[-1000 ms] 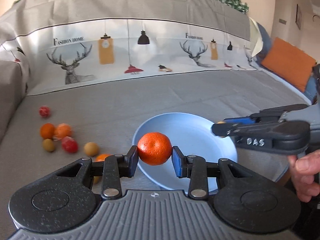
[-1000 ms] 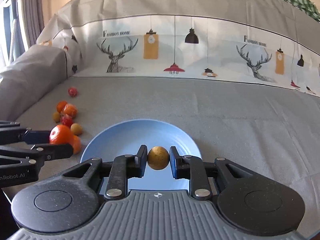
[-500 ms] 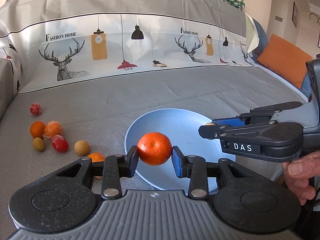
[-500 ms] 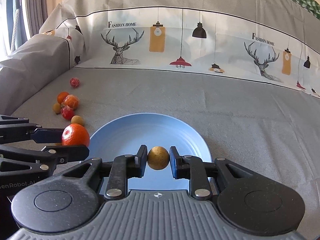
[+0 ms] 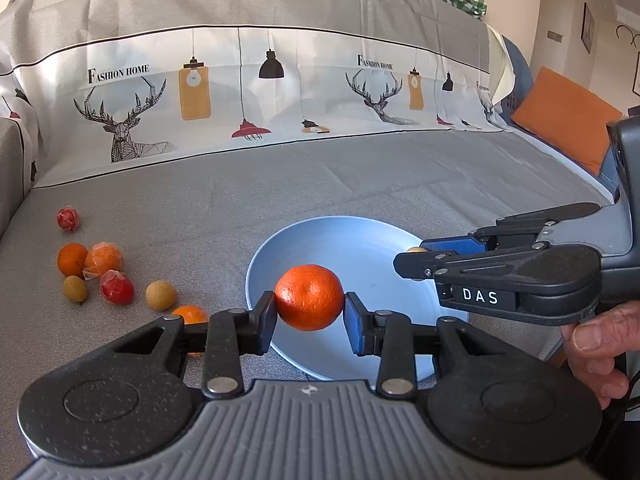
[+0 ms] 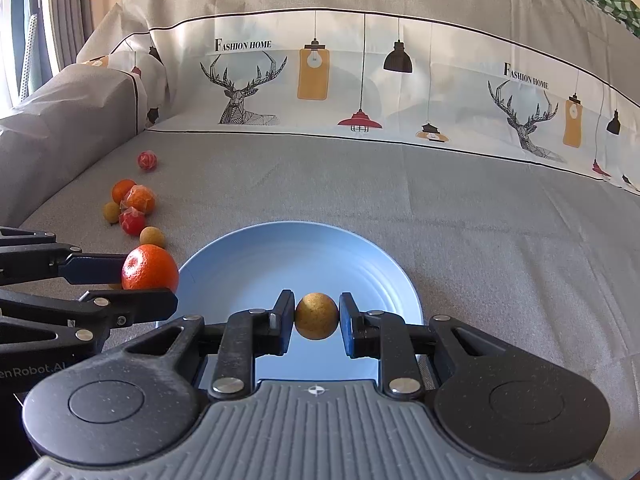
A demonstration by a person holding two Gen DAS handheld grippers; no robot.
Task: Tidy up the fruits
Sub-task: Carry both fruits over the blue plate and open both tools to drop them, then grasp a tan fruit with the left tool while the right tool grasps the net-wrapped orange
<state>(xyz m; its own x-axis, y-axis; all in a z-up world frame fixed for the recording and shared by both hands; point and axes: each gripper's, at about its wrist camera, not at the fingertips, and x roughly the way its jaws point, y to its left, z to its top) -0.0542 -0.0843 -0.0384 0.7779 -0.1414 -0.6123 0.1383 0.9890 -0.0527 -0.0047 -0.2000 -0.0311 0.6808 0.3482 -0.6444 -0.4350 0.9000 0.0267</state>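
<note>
Left claw (image 5: 309, 312), seen from the left wrist: clamped on an orange (image 5: 309, 297), held above the near rim of a blue plate (image 5: 340, 240) on a grey-covered sofa (image 5: 280, 184). Plate bare, nothing yet laid in it. Off to the left on the cover, loose fruit waiting: a red one (image 5: 67, 218) far back, a plain orange (image 5: 72, 259) touching a wrapped orange (image 5: 103, 260), a small tan fruit (image 5: 75, 289), a wrapped red one (image 5: 117, 287), another tan fruit (image 5: 161, 295) and an orange (image 5: 192, 313) half hidden behind the claw's finger. At right, the other claw poised over the plate, a hand (image 5: 596, 344) gripping its handle.

Right claw (image 6: 316, 320), seen from the right wrist: closed tight on a small brown fruit (image 6: 316, 316), hanging over the plate's near side. Left claw entering from the left edge with its orange just beside the plate rim. Same scatter of fruit visible beyond.

Judged from this: two fruits lifted and ready to set down, none delivered, roughly seven left to gather.
</note>
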